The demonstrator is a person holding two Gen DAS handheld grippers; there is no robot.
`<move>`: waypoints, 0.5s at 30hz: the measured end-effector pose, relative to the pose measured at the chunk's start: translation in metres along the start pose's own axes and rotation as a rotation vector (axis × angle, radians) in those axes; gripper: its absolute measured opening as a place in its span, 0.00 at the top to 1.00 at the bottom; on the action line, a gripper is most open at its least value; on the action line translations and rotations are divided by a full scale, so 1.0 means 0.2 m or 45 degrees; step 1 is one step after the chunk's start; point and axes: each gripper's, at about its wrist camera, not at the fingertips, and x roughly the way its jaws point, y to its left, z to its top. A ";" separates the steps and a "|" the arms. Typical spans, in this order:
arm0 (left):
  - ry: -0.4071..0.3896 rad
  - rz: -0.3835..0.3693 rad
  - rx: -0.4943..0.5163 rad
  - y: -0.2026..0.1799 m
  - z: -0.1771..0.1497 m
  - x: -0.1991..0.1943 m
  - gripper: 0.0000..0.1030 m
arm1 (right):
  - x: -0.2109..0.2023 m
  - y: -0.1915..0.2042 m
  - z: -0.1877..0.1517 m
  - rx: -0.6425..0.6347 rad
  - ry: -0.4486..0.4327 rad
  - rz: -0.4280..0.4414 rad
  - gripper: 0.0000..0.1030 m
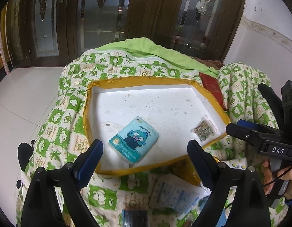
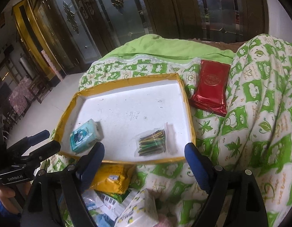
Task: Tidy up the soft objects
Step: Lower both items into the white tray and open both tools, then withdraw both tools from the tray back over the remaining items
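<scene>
Soft packs lie in and around a shallow white foam tray [image 1: 185, 91] with a yellow taped rim, set on a green-and-white patterned quilt [image 1: 57, 117] that covers everything beneath it. Inside the tray, toward its near left corner, sits a blue tissue pack [image 1: 133, 140] printed with a cartoon figure; near the near right corner lies a clear bag of thin green and yellow sticks [image 2: 152, 141]. A red foil pack [image 2: 212, 87] rests on the quilt just outside the tray's far right edge. More packets, one yellow packet [image 2: 112, 177] and several white ones, are heaped on the quilt at the near side, partly covered by the fingers and cut off by the frame; their print is too blurred to read.

Both tools tilt downward over the near rim. The left gripper [image 1: 146, 151] stands with its jaws spread wide, nothing between them. The right gripper [image 2: 145, 154] is likewise spread wide and empty above the bag of sticks. A bare hand [image 1: 278, 177] grips the right tool's handle, only partly in view.
</scene>
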 end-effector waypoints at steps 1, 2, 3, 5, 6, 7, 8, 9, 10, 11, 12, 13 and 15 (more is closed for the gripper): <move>-0.004 -0.002 0.000 0.00 -0.01 -0.02 0.13 | -0.02 0.01 -0.01 -0.006 -0.008 0.001 0.13; -0.011 -0.003 0.000 0.00 -0.02 -0.04 0.13 | -0.03 0.02 -0.02 -0.011 -0.014 0.004 0.13; -0.015 -0.005 0.000 0.00 -0.03 -0.05 0.13 | -0.04 0.02 -0.03 -0.014 -0.018 0.006 0.13; -0.023 -0.008 -0.004 0.00 -0.05 -0.08 0.12 | -0.06 0.03 -0.05 -0.017 -0.025 0.014 0.13; -0.025 -0.011 -0.009 0.01 -0.06 -0.09 0.12 | -0.07 0.03 -0.06 -0.013 -0.028 0.019 0.13; -0.027 -0.016 -0.015 0.01 -0.07 -0.11 0.12 | -0.08 0.03 -0.08 -0.007 -0.029 0.026 0.13; -0.029 -0.020 -0.020 0.01 -0.08 -0.12 0.12 | -0.09 0.04 -0.09 0.001 -0.029 0.036 0.13; -0.031 -0.023 -0.023 0.02 -0.10 -0.13 0.12 | -0.11 0.04 -0.11 0.009 -0.032 0.044 0.13; -0.031 -0.022 -0.023 0.02 -0.11 -0.14 0.12 | -0.13 0.04 -0.13 0.016 -0.037 0.050 0.13; -0.031 -0.018 -0.020 0.02 -0.13 -0.15 0.12 | -0.14 0.04 -0.14 0.022 -0.039 0.056 0.13; -0.031 -0.014 -0.017 0.02 -0.14 -0.15 0.12 | -0.15 0.04 -0.16 0.029 -0.039 0.063 0.13; -0.030 -0.009 -0.013 0.02 -0.15 -0.16 0.12 | -0.16 0.04 -0.18 0.037 -0.038 0.069 0.12; -0.029 -0.003 -0.013 0.03 -0.20 -0.18 0.12 | -0.18 0.04 -0.21 0.049 -0.037 0.080 0.12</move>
